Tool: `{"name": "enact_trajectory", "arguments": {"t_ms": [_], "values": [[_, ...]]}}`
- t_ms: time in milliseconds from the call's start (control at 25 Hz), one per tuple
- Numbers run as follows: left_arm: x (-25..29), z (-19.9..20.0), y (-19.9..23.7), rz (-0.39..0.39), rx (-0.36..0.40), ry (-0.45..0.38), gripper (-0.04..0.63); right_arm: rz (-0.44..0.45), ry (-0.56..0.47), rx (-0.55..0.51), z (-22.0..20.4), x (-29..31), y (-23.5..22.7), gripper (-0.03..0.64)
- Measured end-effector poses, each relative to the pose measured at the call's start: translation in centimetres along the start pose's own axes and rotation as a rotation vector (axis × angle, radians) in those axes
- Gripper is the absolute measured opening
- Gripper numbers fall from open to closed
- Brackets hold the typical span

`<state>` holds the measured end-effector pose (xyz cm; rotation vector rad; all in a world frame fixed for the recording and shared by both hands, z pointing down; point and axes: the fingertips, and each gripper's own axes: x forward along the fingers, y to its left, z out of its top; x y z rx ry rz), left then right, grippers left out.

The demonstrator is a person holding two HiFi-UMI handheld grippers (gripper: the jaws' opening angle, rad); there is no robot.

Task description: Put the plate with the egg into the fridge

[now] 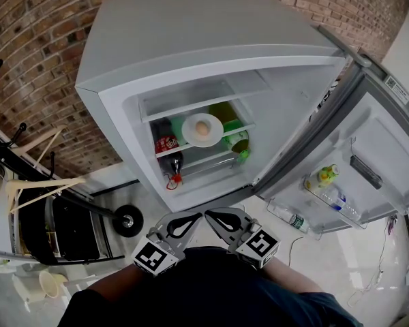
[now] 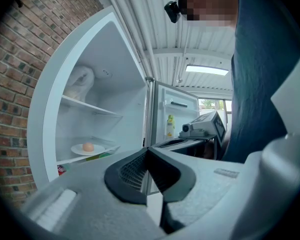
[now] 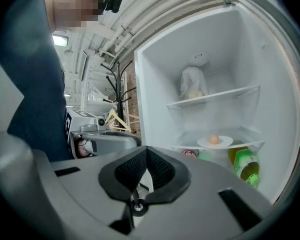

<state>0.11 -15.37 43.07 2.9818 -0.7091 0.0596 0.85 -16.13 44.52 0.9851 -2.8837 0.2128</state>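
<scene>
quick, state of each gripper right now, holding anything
Left gripper: shut, jaws together, holding nothing.
Right gripper: shut, jaws together, holding nothing.

The left gripper (image 2: 147, 153) has its jaws pressed together with nothing between them. Past it the fridge (image 2: 115, 74) stands open, and the plate (image 2: 77, 150) with the egg (image 2: 88, 146) sits on a lower shelf (image 2: 110, 149).
</scene>
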Motion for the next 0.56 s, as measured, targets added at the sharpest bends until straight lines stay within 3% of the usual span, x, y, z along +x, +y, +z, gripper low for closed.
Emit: {"name": "enact_trajectory", "arguments": {"t_ms": [160, 560], "values": [[0.07, 0.12, -0.03, 0.0, 0.027, 0.008, 0.003, 0.0, 0.005, -0.006, -0.06, -0.1, -0.01, 0.009], [0.05, 0.14, -0.37, 0.005, 0.01, -0.003, 0.003, -0.002, -0.003, -0.009, 0.18, -0.47, 0.05, 0.009]]}}
